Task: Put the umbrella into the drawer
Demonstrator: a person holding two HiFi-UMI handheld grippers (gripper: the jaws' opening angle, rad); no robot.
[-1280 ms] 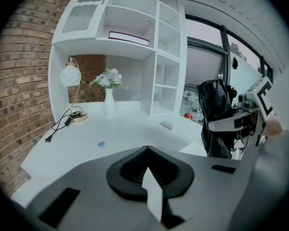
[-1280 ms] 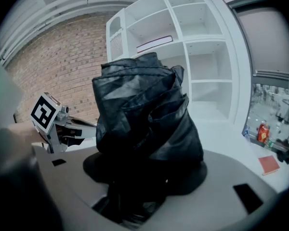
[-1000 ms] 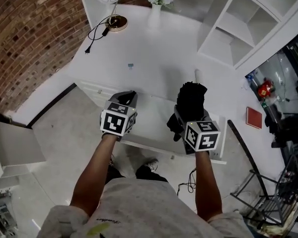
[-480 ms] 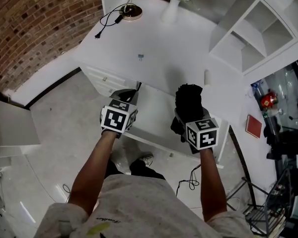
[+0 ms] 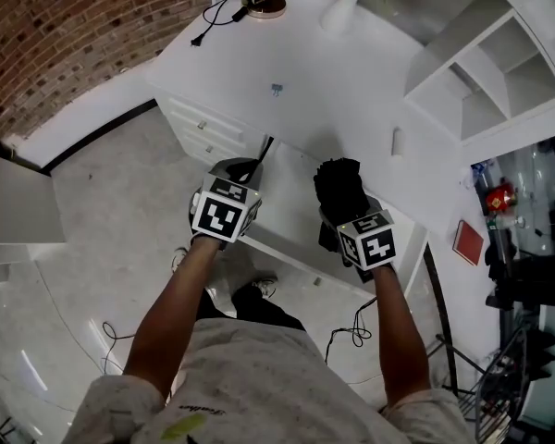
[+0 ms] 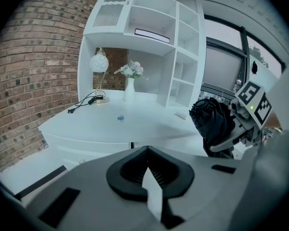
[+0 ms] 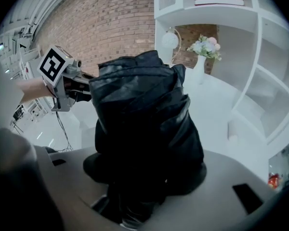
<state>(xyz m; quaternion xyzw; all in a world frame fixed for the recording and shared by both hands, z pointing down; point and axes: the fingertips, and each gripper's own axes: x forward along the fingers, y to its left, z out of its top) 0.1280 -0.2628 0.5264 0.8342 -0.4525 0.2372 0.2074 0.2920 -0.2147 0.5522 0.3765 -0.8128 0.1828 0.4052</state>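
– Between the jaws of the right gripper (image 5: 350, 222), is that the umbrella (image 7: 144, 114)?

– Yep, a folded black one. Jaws are clamped on its near end and the bundle sticks out past them, right over the open drawer (image 5: 291, 192) under the bench (image 5: 287, 54). Left gripper (image 6: 147, 170) has its jaws closed with nothing in them I can name, sitting at the drawer's left front corner.

– How's it gonna handle?

– My guess: light, with soft slick fabric that squishes and slides. So hold the stiff core or the handle, not the loose folds. Lay it flat or it might stop the drawer shutting.

– Count?

– One umbrella, one open drawer, two grippers. Further out on the bench: one vase (image 6: 129, 89) and one lamp (image 6: 99, 64).
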